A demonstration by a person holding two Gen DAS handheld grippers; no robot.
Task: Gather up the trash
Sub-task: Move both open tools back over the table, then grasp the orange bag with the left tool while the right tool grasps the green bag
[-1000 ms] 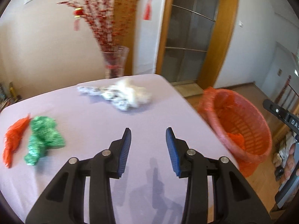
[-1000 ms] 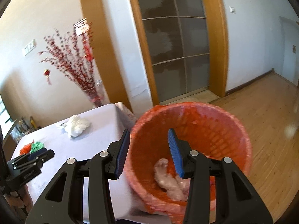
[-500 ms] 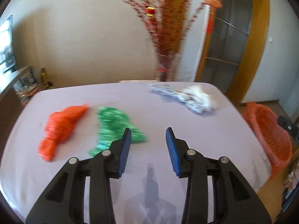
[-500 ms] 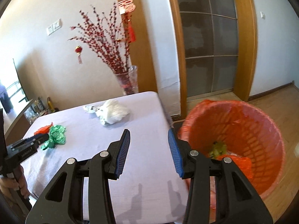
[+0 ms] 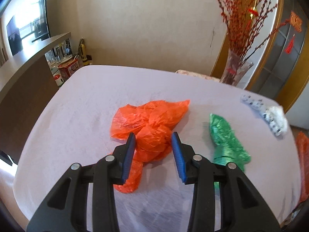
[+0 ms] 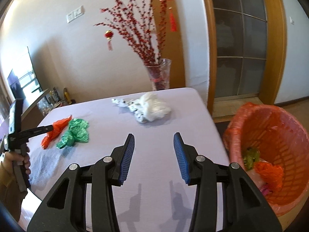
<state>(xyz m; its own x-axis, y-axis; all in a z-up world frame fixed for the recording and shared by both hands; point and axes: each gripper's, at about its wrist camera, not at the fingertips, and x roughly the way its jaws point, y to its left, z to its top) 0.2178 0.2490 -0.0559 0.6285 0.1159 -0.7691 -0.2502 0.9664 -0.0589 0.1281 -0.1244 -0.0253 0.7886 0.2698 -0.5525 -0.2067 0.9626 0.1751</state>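
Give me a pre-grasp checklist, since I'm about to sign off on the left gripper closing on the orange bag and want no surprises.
1. Left gripper jaws apart, nothing pinched: ok.
2. Orange bag lined up between the left fingers: ok in the left wrist view.
3. Pads low enough to bite the bag: cannot tell; the right wrist view shows the tip at the bag's end, height unclear.
4. Green bag clear of the jaws: ok, it lies apart to the right.
5. Right gripper empty and out of the way: ok, open over bare tablecloth.
6. Orange bin has room: ok, only a few pieces at the bottom.
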